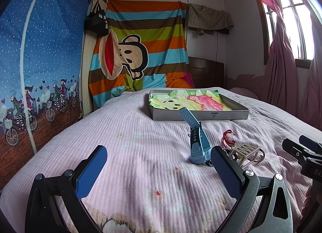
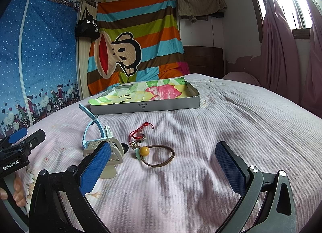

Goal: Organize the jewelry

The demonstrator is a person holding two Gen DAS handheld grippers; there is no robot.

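A light blue watch stands on its strap on the pink bedspread, just ahead of my open left gripper, near its right finger. It also shows in the right wrist view. Beside it lie a beige hair claw, a red cord charm and a brown hair tie with a yellow bead. My right gripper is open and empty, with the hair tie between its fingers and a little ahead. A grey shallow box lined with colourful cloth sits farther back.
The bed fills both views. A blue wardrobe cover stands at the left, a striped monkey sheet hangs behind, and pink curtains with a window are at the right. A dark headboard is at the back.
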